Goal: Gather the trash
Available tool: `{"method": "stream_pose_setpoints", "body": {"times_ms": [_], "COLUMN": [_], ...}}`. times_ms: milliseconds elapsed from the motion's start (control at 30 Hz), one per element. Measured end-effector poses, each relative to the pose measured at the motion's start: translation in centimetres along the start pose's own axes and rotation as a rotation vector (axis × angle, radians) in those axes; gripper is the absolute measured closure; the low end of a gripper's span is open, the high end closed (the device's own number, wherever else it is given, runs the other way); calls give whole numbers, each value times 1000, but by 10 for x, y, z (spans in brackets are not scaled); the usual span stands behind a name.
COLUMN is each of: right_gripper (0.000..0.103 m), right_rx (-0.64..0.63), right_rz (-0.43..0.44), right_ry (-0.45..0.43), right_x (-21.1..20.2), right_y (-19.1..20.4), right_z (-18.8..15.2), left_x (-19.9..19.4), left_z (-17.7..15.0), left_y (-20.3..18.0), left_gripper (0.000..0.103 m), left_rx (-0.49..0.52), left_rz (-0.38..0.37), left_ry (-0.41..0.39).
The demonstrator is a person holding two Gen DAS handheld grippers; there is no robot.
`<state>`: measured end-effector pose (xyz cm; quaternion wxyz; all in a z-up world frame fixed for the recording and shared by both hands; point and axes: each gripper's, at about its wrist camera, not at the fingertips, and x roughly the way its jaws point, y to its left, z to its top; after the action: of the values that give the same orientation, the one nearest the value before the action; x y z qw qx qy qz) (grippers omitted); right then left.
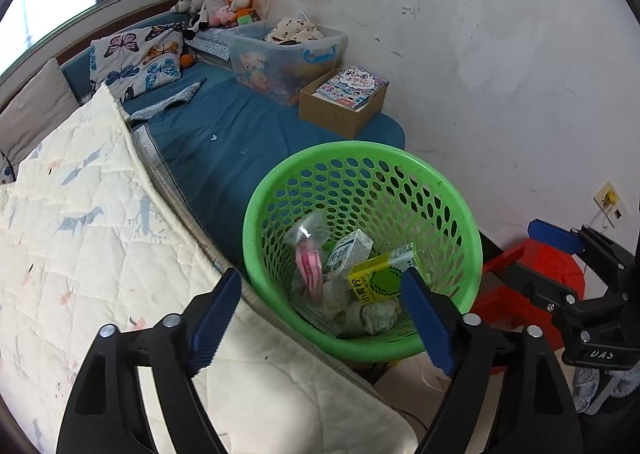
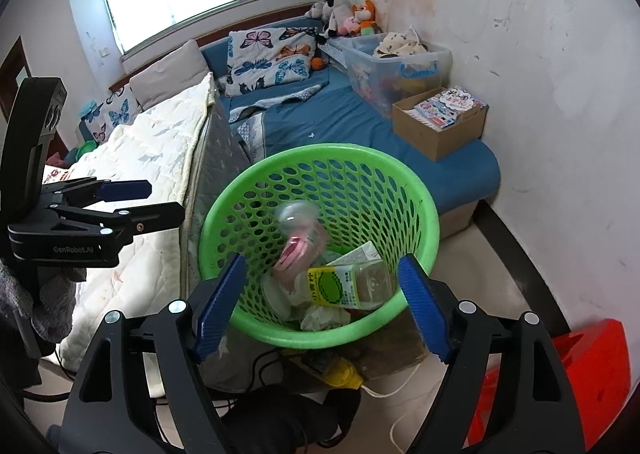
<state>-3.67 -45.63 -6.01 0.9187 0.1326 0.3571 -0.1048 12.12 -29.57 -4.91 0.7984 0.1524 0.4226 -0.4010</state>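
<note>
Your bed [image 1: 248,126] with its blue sheet fills most of the room, the cream quilt [image 1: 80,222] lying along its near side, a clear storage bin [image 1: 288,54] and a cardboard box [image 1: 344,102] against the wall. Just beside the mattress edge stands the green mesh basket [image 1: 460,222], and that is where the trash is: a yellow-green drink carton [image 1: 380,278], a white carton [image 1: 348,250], a clear wrapper with pink inside [image 1: 308,254] that looks blurred in the right wrist view, and crumpled tissue [image 1: 380,314] at the bottom.

Your left gripper [image 1: 324,318] hangs over the basket's near rim, fingers spread wide with nothing between them. Your right gripper [image 2: 320,306] is likewise released and empty, above the same rim.

Watch these points, judging from how things lie:
- The basket leans towards you; a knock from either finger on its rim could tip it and spill the lot
- Both grippers crowd one opening, so they could collide as you pull away
- A cord and a yellow plug [image 2: 340,372] lie on the floor under the basket, easy to snag
</note>
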Motion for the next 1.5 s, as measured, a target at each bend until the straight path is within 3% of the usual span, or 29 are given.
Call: {"method": "stream_pose_setpoints", "body": {"times_ms": [200,533,1133,1500], "right_gripper": [20,12,4,4], "right_rx": [6,-47,-127,-125], "right_rz": [19,28,-5,34], "right_ry": [-30,-44,-75,-96], "right_x": [-11,-21,-32,-40], "right_y": [15,54,106,116], "right_z": [-4,-9,-20,-20], "left_x": [-26,-77,-138,-162], "left_z": [-10,-31,-89,-114], "left_y": [12,41,84,90], "left_gripper": [16,8,7,7], "left_rx": [-21,-86,-214,-253], "left_rz": [37,164,315,395], "left_ry": [-46,-118,-202,-234]}}
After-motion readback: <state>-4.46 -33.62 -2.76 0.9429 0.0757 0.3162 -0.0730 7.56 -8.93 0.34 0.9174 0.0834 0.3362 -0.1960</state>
